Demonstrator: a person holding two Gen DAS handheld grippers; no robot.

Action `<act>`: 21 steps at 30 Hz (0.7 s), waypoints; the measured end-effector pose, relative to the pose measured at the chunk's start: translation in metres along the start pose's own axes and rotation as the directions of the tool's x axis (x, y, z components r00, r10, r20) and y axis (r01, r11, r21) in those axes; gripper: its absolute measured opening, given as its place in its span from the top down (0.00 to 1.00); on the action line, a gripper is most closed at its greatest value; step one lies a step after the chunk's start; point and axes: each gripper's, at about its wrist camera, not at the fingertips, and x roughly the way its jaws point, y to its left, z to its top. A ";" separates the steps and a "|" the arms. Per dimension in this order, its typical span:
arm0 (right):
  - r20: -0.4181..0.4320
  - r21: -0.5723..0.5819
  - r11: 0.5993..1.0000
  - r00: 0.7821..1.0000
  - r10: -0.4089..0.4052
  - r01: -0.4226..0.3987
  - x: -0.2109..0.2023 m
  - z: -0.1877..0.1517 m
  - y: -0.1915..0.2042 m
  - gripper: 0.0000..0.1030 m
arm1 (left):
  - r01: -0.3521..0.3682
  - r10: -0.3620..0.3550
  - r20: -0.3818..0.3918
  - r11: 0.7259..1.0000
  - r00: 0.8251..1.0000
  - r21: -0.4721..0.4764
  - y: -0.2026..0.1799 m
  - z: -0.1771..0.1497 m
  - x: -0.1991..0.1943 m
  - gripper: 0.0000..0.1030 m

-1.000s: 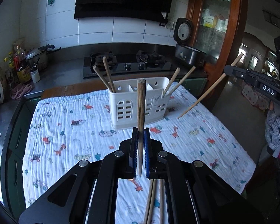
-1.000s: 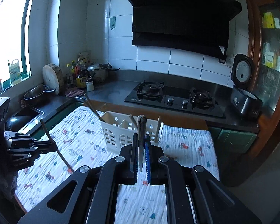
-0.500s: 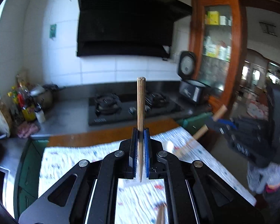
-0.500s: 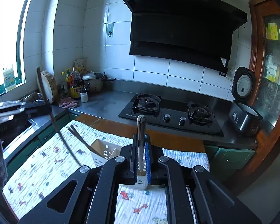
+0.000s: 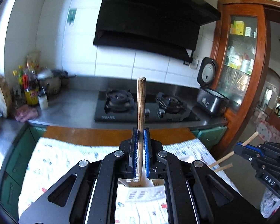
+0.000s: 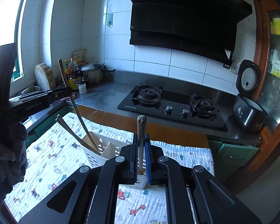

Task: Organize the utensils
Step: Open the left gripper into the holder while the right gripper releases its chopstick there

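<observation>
My left gripper [image 5: 140,131] is shut on a wooden chopstick [image 5: 141,102] that stands upright between its blue pads. A white slotted utensil holder [image 5: 140,185] shows just below the jaws. In the right wrist view the left gripper [image 6: 62,93] holds that chopstick [image 6: 65,78] with its lower end inside the holder's [image 6: 104,149] left compartment, beside another leaning chopstick [image 6: 69,128]. My right gripper [image 6: 141,137] is shut on a dark-tipped chopstick [image 6: 141,128] over the holder's right end. From the left wrist view the right gripper [image 5: 240,147] carries its slanted chopstick [image 5: 251,139].
The holder stands on a white cloth with cartoon prints [image 6: 52,166] over a wooden table. Behind are a steel counter, a black gas hob [image 6: 169,106], a rice cooker [image 6: 250,110], bottles and a pot [image 6: 91,74] at the left, and a wooden cabinet [image 5: 239,56] at the right.
Both grippers have closed in on the holder, which now sits under their jaws. The left one rose and swung over it, its chopstick tip now in the left compartment.
</observation>
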 end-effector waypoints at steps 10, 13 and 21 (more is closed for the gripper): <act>-0.058 -0.007 1.000 0.998 -0.009 0.008 0.023 -0.011 0.004 0.93 | -0.008 0.011 -0.106 1.000 0.994 0.022 0.003 -0.022 0.025 0.95; -0.062 -0.009 1.000 0.998 -0.013 0.012 0.025 -0.012 0.005 0.93 | -0.008 0.010 -0.120 1.000 0.993 0.020 0.003 -0.026 0.028 0.94; -0.027 -0.004 1.000 0.999 -0.025 0.025 0.013 -0.011 0.005 0.91 | -0.003 0.005 -0.098 1.000 0.995 0.021 0.003 -0.025 0.016 0.92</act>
